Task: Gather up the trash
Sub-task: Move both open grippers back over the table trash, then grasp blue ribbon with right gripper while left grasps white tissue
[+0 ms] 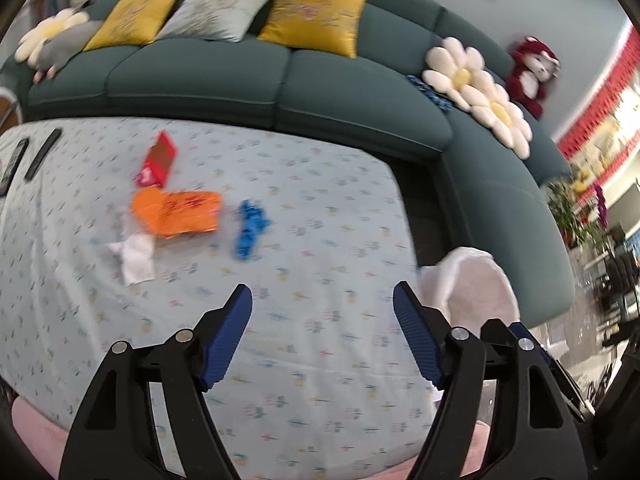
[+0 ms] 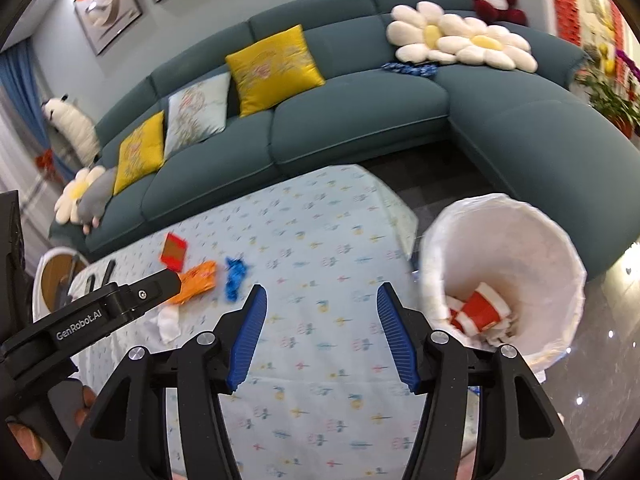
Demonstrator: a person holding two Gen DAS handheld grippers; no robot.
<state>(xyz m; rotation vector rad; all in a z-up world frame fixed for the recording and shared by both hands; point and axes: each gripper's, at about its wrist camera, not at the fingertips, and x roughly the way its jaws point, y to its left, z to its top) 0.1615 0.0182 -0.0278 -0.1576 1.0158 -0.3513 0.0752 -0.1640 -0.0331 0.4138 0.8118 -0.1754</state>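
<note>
My left claw (image 1: 322,340) hangs wide open and empty over the patterned tablecloth (image 1: 312,400). Ahead and to its left lie the scraps: an orange wrapper (image 1: 178,212), a red box (image 1: 158,160), a blue crumple (image 1: 250,228) and a white tissue (image 1: 136,258). My right claw (image 2: 319,336) gapes empty too; the lined bin (image 2: 532,248), with a red cup (image 2: 478,314) inside, stands just to its right beside the table.

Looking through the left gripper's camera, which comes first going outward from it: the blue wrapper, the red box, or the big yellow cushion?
1. blue wrapper, mid-table, slightly left.
2. red box, farther back, left.
3. yellow cushion, on the sofa beyond the table.
</note>
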